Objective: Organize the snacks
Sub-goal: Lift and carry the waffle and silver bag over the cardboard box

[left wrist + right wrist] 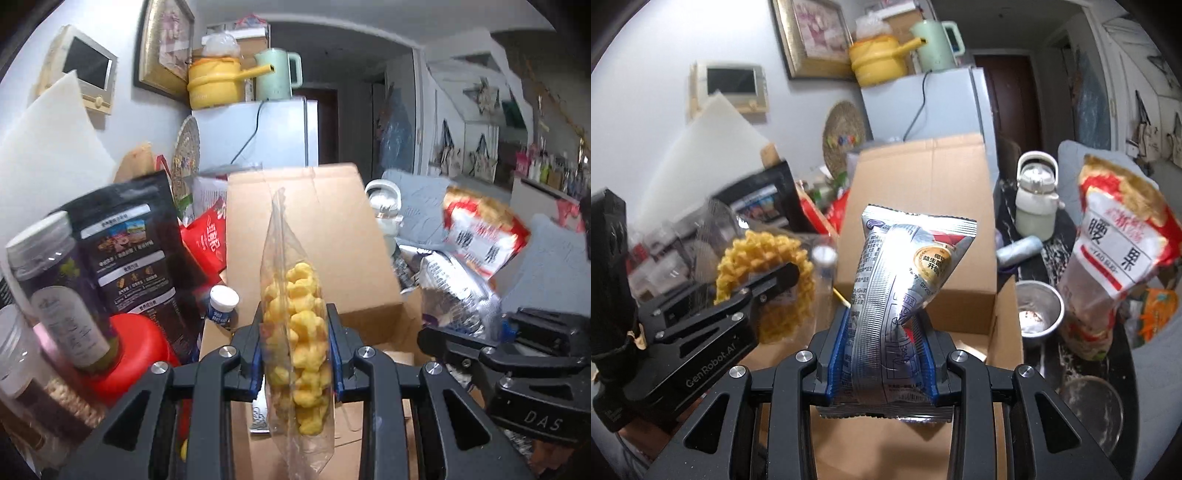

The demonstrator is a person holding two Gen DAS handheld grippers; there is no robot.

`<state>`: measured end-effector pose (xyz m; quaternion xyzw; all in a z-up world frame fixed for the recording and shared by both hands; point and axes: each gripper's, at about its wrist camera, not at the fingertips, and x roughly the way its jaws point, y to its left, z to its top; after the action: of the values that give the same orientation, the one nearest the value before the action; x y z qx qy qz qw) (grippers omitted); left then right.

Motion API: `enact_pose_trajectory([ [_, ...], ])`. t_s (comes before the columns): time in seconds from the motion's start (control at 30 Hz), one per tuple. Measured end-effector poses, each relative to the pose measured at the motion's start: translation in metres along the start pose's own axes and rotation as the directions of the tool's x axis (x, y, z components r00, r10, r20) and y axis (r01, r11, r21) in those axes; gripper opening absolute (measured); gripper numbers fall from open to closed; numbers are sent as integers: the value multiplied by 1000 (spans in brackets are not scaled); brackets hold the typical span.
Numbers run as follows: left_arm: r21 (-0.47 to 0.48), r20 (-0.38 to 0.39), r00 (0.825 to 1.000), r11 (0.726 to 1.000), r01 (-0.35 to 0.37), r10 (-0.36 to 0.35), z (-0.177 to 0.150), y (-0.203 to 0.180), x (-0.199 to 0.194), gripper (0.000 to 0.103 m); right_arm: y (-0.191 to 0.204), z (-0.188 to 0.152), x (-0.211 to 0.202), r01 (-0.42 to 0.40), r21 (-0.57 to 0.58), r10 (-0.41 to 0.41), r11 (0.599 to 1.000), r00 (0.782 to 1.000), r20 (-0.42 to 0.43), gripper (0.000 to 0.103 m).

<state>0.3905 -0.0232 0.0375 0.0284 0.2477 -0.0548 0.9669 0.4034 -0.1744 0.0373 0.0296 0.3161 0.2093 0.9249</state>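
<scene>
Puff bag [295, 332] clamped in left gripper [295, 332]; silver pouch [886, 314] in right gripper [884, 354].

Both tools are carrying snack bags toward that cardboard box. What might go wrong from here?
1. The left tool pinches the clear bag of yellow puffs tightly; the puffs could get crushed.
2. The right tool holds the silver packet by its lower part, so the top-heavy packet might tip or slip out.
3. The two tools sit close together above the cardboard box, so they might bump while dropping the bags in.
</scene>
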Motion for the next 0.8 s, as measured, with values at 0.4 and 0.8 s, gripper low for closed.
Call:
enact_pose_trajectory([
  [0.4, -16, -197, 980, 1000, -11, 8, -23, 4, 59, 27, -21, -12, 42, 35, 31, -31, 999, 993, -116, 34],
  [0.8, -23, -317, 948, 999, -24, 16, -31, 2, 83, 28, -26, -27, 69, 56, 33, -48, 998, 977, -209, 34],
])
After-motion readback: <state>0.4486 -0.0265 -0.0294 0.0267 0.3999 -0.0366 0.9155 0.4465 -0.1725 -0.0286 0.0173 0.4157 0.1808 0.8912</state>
